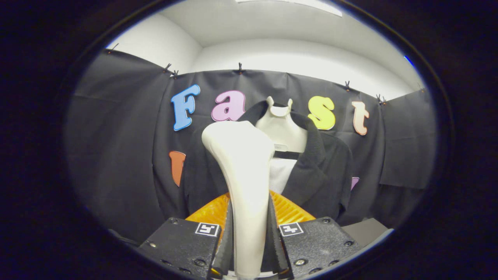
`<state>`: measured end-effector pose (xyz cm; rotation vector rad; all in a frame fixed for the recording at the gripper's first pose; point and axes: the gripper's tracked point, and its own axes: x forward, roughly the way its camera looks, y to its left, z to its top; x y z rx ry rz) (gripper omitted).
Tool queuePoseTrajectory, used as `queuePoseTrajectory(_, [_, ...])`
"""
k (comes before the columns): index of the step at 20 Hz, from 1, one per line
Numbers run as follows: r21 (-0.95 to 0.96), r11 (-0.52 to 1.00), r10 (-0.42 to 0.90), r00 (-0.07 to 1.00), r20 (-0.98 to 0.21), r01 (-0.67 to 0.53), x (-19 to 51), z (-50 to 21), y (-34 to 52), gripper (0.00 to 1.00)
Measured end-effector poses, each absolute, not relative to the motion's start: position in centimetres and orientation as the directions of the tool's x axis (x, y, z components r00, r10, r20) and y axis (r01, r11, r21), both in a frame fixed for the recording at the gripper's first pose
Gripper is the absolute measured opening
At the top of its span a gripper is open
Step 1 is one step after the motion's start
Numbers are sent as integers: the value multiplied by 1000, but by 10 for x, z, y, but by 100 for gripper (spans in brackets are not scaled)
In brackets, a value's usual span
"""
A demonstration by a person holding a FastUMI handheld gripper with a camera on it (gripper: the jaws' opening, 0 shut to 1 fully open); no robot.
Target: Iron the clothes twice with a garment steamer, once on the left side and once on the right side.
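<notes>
My gripper [249, 237] is shut on the white handle of the garment steamer [243, 171], both fingers pressing its sides. The steamer stands upright between the fingers, and its broad head rises in front of the garment. Beyond it a dark jacket [323, 175] hangs on a white hanger form [281, 132] against the booth's black cloth wall. The jacket's collar is open over a white inner part [281, 173]. The steamer head covers the jacket's left half. The head is apart from the cloth, though how far I cannot tell.
Black cloth wall [116, 155] surrounds the jacket on both sides, pinned along its top. A white wall and ceiling [280, 42] show above it. A grey surface edge [363, 229] lies low to the right of the fingers.
</notes>
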<state>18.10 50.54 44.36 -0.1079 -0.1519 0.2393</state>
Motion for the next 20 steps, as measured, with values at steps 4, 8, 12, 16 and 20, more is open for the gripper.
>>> queuePoseTrajectory(4, [-167, 967, 217, 967, 133, -194, 201, 447, 531, 43])
queuePoseTrajectory(8, [-181, 968, 197, 973, 118, -174, 212, 439, 541, 43])
queuePoseTrajectory(12, [-212, 964, 188, 975, 114, -161, 212, 426, 543, 43])
queuePoseTrajectory(16, [-229, 960, 188, 977, 98, -162, 209, 408, 544, 43])
queuePoseTrajectory(20, [-233, 960, 175, 982, 69, -155, 208, 388, 538, 43])
